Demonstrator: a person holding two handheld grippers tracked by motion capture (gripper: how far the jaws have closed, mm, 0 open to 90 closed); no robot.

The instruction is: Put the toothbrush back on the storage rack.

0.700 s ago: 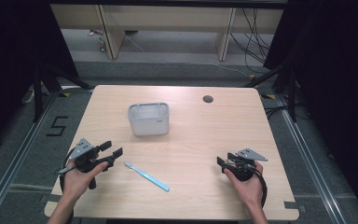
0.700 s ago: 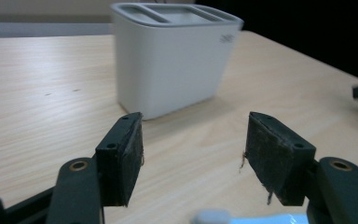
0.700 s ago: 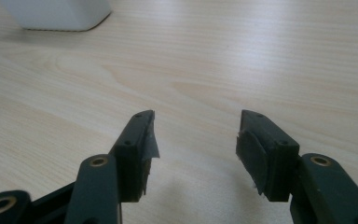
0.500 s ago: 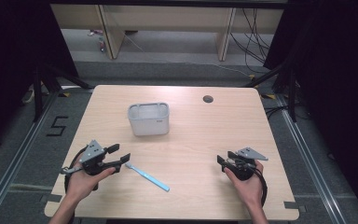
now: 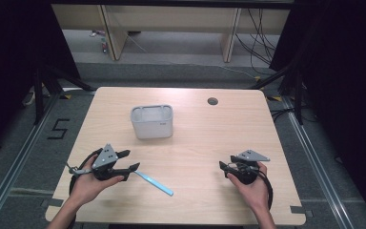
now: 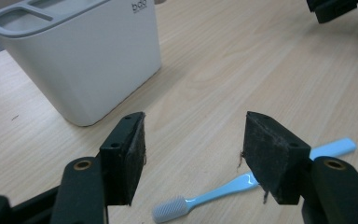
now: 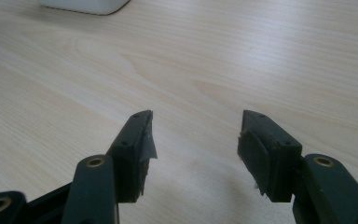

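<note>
We hold the left hand-held gripper (image 5: 126, 168) low over the bench (image 5: 195, 143), jaws spread wide, nothing between them. In the left gripper view the light blue toothbrush (image 6: 242, 184) lies flat just ahead and below the jaws, bristle head toward the bottom centre, handle running up and right behind the right jaw. From the high view its long axis runs diagonally from just beside our left jaws toward the near-middle of the bench. The left hand is clearly nearer; we judge a pickup would fall to it, with the jaws brought across the handle.

The white toothbrush holder (image 5: 152, 121) stands upright farther back, well apart from the brush.

The right hand-held gripper (image 5: 223, 166) rests near the bench's right side, jaws apart and empty, well away from the brush.

Part of the handle is hidden by the left gripper's right jaw. The holder's slots are cut off at the top of the left gripper view; whether anything is inside we cannot tell.
</note>
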